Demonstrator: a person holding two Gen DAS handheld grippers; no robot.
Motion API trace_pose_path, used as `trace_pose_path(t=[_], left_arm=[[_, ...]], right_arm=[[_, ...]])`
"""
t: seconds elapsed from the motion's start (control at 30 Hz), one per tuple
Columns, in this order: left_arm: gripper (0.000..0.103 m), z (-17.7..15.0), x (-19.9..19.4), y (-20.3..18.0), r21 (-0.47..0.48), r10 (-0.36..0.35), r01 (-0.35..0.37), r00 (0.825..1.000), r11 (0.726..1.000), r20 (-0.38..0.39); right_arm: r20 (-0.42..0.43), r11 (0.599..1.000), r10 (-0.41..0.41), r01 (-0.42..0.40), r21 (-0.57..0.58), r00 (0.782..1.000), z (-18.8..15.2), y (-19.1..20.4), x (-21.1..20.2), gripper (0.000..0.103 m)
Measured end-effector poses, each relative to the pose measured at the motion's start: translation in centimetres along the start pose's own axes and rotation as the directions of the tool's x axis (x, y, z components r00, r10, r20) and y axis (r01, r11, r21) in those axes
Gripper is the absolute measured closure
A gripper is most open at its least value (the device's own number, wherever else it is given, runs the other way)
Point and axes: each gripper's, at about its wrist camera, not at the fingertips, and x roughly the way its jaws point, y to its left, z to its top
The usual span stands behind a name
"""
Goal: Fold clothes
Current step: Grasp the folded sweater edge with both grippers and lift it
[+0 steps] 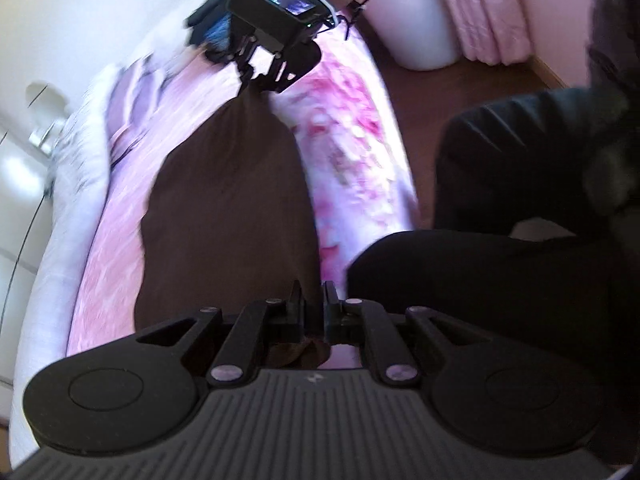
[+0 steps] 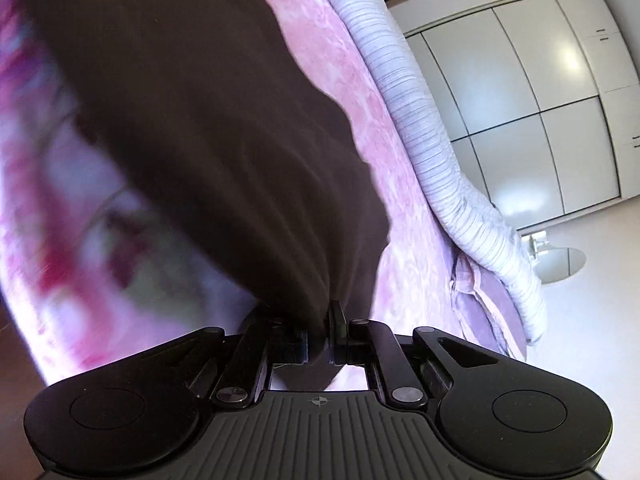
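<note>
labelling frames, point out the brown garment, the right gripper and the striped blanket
brown garment (image 1: 228,216), left wrist view, middle of cloth
right gripper (image 1: 262,74), left wrist view, fingertips pinching cloth
striped blanket (image 2: 416,120), right wrist view, ribbed edge

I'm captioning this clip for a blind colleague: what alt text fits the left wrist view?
A dark brown garment stretches over a pink floral bedspread, pinched at the near end by the left gripper and at the far end by the right gripper. The person's dark-clothed legs are at right.
</note>
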Motion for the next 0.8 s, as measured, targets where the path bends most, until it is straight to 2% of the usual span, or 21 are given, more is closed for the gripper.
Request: trace_pose_path(t=[0.07,0.1,0.2,0.3,0.37,0.53,0.57,0.6,0.63,0.67,0.7,0.73,0.77,0.8], left_arm=[[0.098,-0.8,0.1,-0.1,-0.025,-0.009,0.009,1.000,1.000,-0.013],[0.098,-1.4,-0.1,0.2,-0.051,-0.013,0.013,1.000,0.999,-0.015],[0.098,-2.5,-0.5,1.8,-0.116,-0.008,0.006,1.000,0.993,-0.017],[0.098,-2.9,-1.4,2.4,-0.150,-0.011,0.009,1.000,0.989,-0.014],[0.098,-2.8,-1.5,3.0,-0.162,-0.019,0.017,1.000,0.987,-0.014],[0.098,-2.6,-1.6,3.5,-0.182,-0.038,0.035,0.999,0.983,-0.015],[0.098,-2.6,-1.7,3.7,-0.186,-0.038,0.034,0.999,0.982,-0.017],[0.098,-2.6,-1.8,3.9,-0.194,-0.038,0.034,0.999,0.980,-0.017],[0.098,-2.6,-1.8,4.2,-0.205,-0.040,0.035,0.999,0.978,-0.017],[0.098,-2.5,-1.9,4.4,-0.216,-0.043,0.039,0.999,0.976,-0.014],[0.098,-2.3,-1.9,4.6,-0.226,-0.046,0.043,0.999,0.973,-0.008],[0.098,-2.1,-1.9,4.6,-0.233,-0.052,0.050,0.999,0.971,0.000],[0.098,-1.9,-1.8,4.6,-0.236,-0.060,0.060,0.998,0.970,0.006],[0.098,-1.6,-1.7,4.5,-0.236,-0.070,0.071,0.997,0.969,0.013]], right_arm=[[-0.005,0.999,-0.012,0.012,0.040,1.000,-0.5,0.7,-0.4,0.087],[-0.011,0.997,-0.016,0.017,0.070,1.000,-0.8,0.8,-0.5,0.073],[-0.030,0.986,-0.027,0.032,0.161,0.999,-1.5,1.1,-0.8,0.046],[-0.041,0.961,-0.022,0.032,0.274,0.999,-2.4,0.5,-0.4,0.042],[-0.011,0.942,-0.007,0.011,0.335,1.000,-2.5,-0.6,0.6,0.042],[0.070,0.938,-0.007,-0.018,0.347,0.998,-2.0,-2.4,3.7,0.040],[0.074,0.941,0.002,-0.027,0.338,0.997,-1.8,-3.1,4.7,0.041],[0.059,0.956,0.008,-0.025,0.293,0.998,-1.5,-3.3,5.2,0.051],[0.028,0.978,0.006,-0.011,0.209,1.000,-1.3,-3.1,5.3,0.072],[-0.005,0.994,-0.017,0.017,0.106,1.000,-1.5,-2.7,5.6,0.089],[-0.026,0.999,-0.047,0.048,0.018,0.999,-2.3,-2.8,6.2,0.090],[-0.053,0.998,-0.067,0.067,-0.009,0.996,-3.3,-3.5,7.1,0.091],[-0.099,0.996,-0.093,0.093,-0.005,0.991,-4.4,-4.5,8.2,0.097],[-0.143,0.993,-0.117,0.119,0.009,0.983,-5.5,-5.5,9.0,0.097]])
